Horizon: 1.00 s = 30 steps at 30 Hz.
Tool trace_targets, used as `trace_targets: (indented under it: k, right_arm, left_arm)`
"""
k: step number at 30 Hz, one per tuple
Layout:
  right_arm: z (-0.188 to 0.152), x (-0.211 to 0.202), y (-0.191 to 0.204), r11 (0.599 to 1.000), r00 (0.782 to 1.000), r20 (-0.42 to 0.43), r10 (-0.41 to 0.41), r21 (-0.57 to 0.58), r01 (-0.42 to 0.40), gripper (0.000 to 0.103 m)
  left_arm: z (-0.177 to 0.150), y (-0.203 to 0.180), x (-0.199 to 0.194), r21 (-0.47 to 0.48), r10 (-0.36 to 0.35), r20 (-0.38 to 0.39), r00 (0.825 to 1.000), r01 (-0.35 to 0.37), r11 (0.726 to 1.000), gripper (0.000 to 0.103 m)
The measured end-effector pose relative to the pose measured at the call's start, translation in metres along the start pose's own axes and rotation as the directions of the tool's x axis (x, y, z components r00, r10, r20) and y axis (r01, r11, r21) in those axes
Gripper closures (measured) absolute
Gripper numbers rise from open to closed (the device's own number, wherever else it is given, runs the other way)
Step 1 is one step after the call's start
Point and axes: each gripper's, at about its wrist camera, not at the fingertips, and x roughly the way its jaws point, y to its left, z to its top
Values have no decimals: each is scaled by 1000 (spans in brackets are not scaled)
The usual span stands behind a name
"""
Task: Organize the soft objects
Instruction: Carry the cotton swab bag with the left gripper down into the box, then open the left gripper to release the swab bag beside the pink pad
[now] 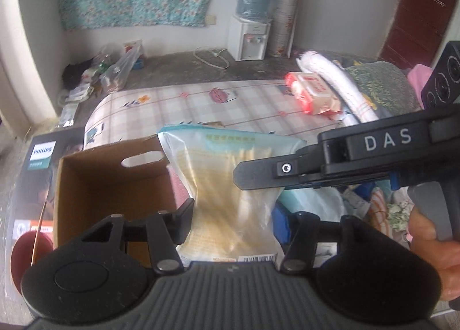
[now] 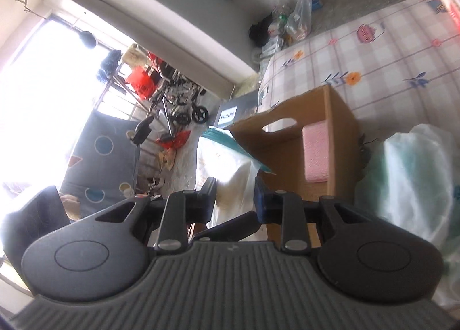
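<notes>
Both grippers, left gripper (image 1: 233,212) and right gripper (image 2: 235,195), pinch my upright packet (image 1: 230,186); open cardboard box (image 1: 115,186) sits just left.

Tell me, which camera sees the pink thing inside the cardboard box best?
The right wrist view. It looks into the open cardboard box and shows the pink pad standing against a wall inside. In the left wrist view the bag held by both grippers hides nearly all of it.
</notes>
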Motion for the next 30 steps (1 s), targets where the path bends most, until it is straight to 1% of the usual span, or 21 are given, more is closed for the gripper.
trace_targets:
  k: [4, 7, 10, 14, 16, 18, 20, 22, 25, 28, 30]
  right_arm:
    - [11, 55, 11, 999, 996, -79, -38, -8, 37, 77]
    - [30, 99, 3, 996, 988, -125, -88, -12, 87, 77]
    - [43, 132, -7, 992, 979, -159, -127, 1, 129, 77]
    - [60, 174, -23, 985, 969, -178, -173, -12, 173, 77]
    - [67, 193, -32, 981, 963, -189, -194, -27, 192, 75]
    - [73, 211, -40, 975, 954, -199, -224, -43, 220, 74]
    - [76, 218, -43, 964, 946, -185, -266, -68, 258, 73]
    - [78, 218, -45, 958, 946, -157, -283, -96, 270, 69]
    - [81, 206, -41, 962, 956, -130, -264, -107, 251, 65]
    - [81, 187, -35, 964, 965, -91, -247, -122, 236, 62]
    - [82, 172, -33, 968, 970, -71, -232, -116, 223, 62]
  left_arm:
    - [-1, 43, 25, -70, 35, -42, 999, -38, 997, 46]
    - [1, 67, 49, -106, 42, -69, 997, -49, 993, 47]
    - [5, 87, 80, -144, 37, -108, 993, -53, 988, 47]
    - [10, 103, 116, -172, 56, -147, 988, -81, 982, 47]
    - [12, 109, 131, -169, 71, -165, 984, -99, 981, 47]
    - [12, 112, 150, -171, 91, -196, 976, -126, 977, 47]
    - [11, 116, 163, -183, 100, -220, 970, -141, 973, 48]
    - [11, 118, 171, -195, 104, -223, 969, -149, 969, 47]
    - [13, 118, 175, -195, 102, -230, 968, -149, 969, 47]
    - [17, 118, 179, -178, 111, -247, 963, -158, 971, 47]
    - [17, 118, 180, -183, 108, -253, 961, -157, 970, 42]
